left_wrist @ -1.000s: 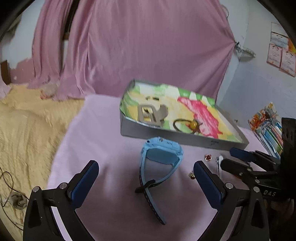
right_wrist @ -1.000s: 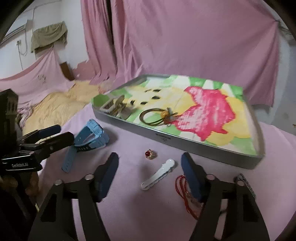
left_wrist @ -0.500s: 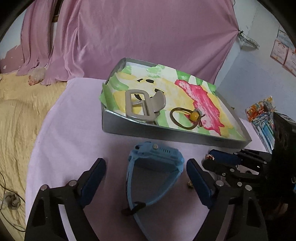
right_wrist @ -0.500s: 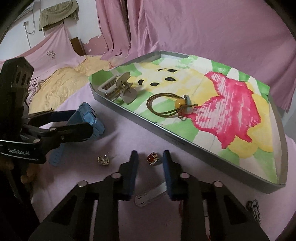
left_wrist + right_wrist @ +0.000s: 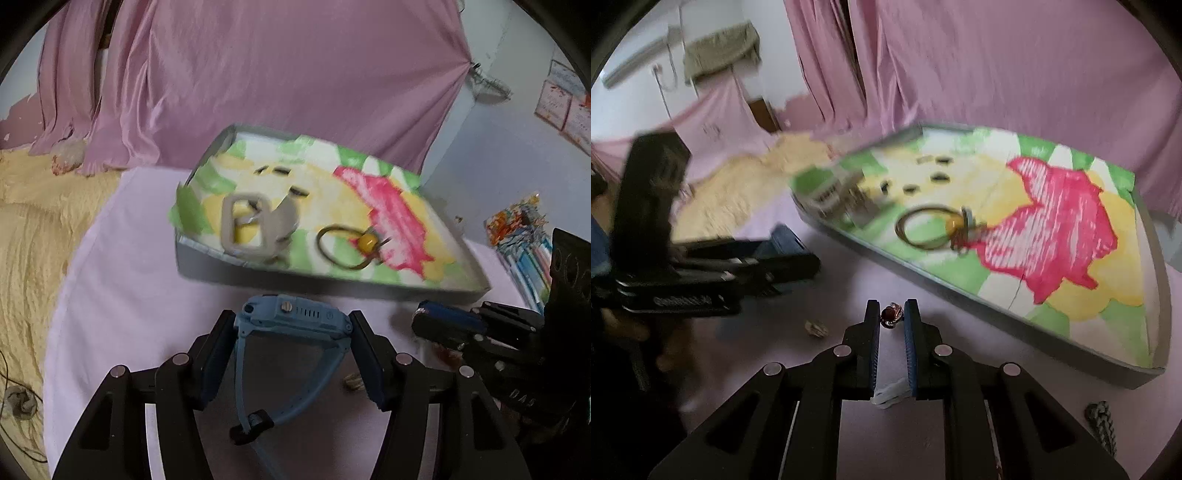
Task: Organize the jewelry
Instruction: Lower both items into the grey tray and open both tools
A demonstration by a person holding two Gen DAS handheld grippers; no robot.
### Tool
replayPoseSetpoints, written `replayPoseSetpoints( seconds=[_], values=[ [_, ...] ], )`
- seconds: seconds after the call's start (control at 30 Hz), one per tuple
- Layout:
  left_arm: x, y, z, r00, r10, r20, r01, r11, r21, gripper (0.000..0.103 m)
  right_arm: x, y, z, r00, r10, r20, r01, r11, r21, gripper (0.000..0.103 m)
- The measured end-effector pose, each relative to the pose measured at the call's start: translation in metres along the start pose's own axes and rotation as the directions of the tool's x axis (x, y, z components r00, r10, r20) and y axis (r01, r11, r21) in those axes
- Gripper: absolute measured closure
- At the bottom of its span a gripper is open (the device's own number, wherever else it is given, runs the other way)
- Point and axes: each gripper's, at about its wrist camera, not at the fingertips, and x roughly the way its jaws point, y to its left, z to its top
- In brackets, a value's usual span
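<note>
Two pickups are running at once, one per hand. Far left lies the yellow blanket (image 5: 33,236), off the job. On the pink surface (image 5: 122,280) my left gripper (image 5: 291,334) has its fingers (image 5: 216,354) on either side of the blue watch (image 5: 295,317); the jaws are closing and look to be touching the case ends, though I can't be sure they press yet. Taking it across the case makes sense to me, since the strap would flop. Beyond it, at the far side, the tray (image 5: 979,295) with its flower paper already holds a grey hair clip (image 5: 255,225) and a hair tie (image 5: 931,229), so I judge it the collecting spot. Near right, my right gripper (image 5: 892,314) is nearly shut, jaws closing with the red ring (image 5: 891,314) between the tips. A small gold piece (image 5: 816,328) waits just left of it, and a white clip (image 5: 890,393) sits under the fingers.
</note>
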Motion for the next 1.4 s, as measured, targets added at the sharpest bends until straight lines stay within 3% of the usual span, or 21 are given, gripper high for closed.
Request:
replayPoseSetpoints(
  seconds=[0.17,0.3,0.6,1.07,1.23,1.4],
  values=[
    [-0.010,-0.017,0.021,0.995,-0.051,0.091,0.052,0.999,-0.010,0.044,-0.028,-0.015,0.018,0.993,-0.050,0.103,0.049,0.999,0.005,0.091],
    [-0.002,-0.031,0.041,0.989,-0.065,0.133,0.069,0.997,-0.022,0.044,-0.030,-0.040,0.027,0.988,-0.100,0.114,0.096,0.995,0.037,0.091],
    [0.051,-0.052,0.061,1.000,-0.030,0.005,0.030,0.999,-0.013,0.044,0.007,-0.090,0.026,0.995,-0.102,-0.020,0.104,0.989,0.106,0.091],
    [0.086,-0.061,0.058,0.991,0.044,-0.123,-0.038,0.998,0.047,0.044,0.040,-0.101,0.023,0.990,-0.074,-0.117,0.085,0.992,0.096,0.091],
    [0.078,-0.059,0.057,0.994,0.021,-0.105,-0.017,0.999,0.035,0.041,0.036,-0.103,0.022,0.991,-0.087,-0.098,0.099,0.988,0.116,0.078],
    [0.059,-0.059,0.054,1.000,-0.002,-0.023,0.003,0.999,0.032,0.028,0.016,-0.100,0.017,0.991,-0.130,-0.018,0.131,0.981,0.142,0.064]
  ],
)
